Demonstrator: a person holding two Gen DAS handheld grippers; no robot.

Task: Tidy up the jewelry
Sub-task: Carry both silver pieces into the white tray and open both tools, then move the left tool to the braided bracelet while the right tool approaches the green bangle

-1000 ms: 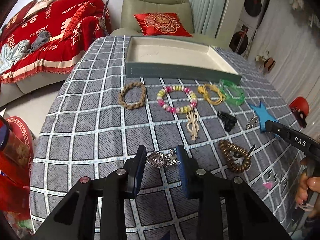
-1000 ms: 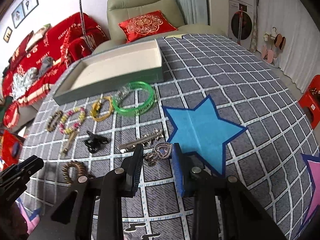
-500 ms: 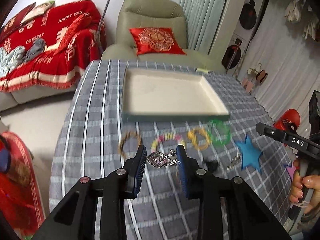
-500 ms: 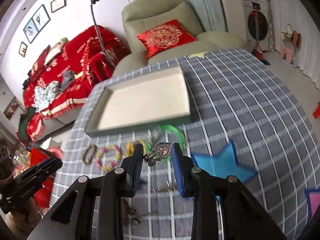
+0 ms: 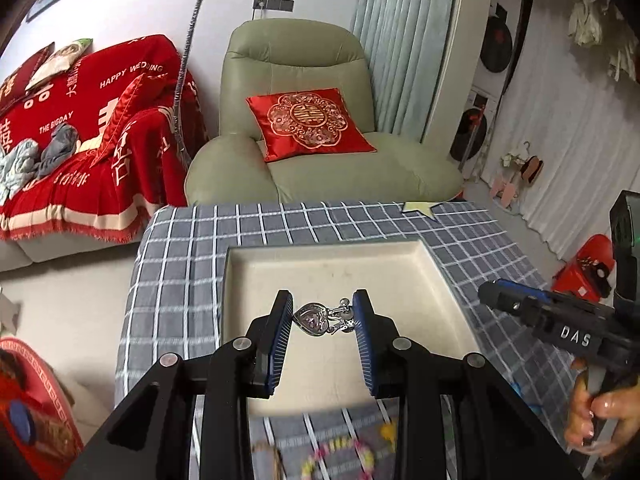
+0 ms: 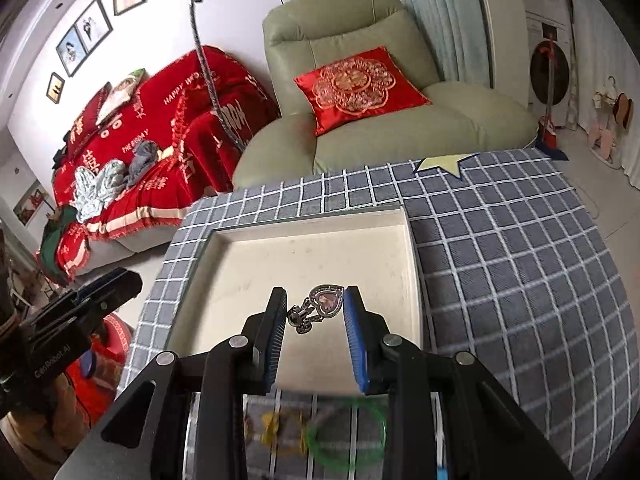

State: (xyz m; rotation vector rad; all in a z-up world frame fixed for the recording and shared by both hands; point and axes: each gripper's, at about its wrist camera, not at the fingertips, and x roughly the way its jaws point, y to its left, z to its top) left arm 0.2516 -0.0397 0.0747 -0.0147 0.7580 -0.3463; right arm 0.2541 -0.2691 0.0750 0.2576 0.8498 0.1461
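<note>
Checked tablecloth point(image 5: 180, 264), cream tray point(image 5: 440, 276): two heart earrings.
Left gripper point(image 5: 323, 320) pinches silver earring point(image 5: 316, 319); right gripper point(image 6: 314, 312) pinches purple-stoned earring point(image 6: 328, 299), "DAS" printed.

A checked-cloth table point(image 6: 500, 264) bears a cream tray point(image 6: 410, 264) and bracelets point(image 6: 348, 436).

**Readable lettering around the grippers**

The red throw point(image 5: 100, 148) on the sofa, far up and left of the left gripper point(image 5: 323, 318), carries "HAPPY WEDDING" and "THE BIGDAY" in white; the right gripper point(image 5: 496, 300), to the right of the left one, bears "DAS" on its black body; in the right wrist view the left gripper's body reads roughly "GenRobot.AI".
</note>
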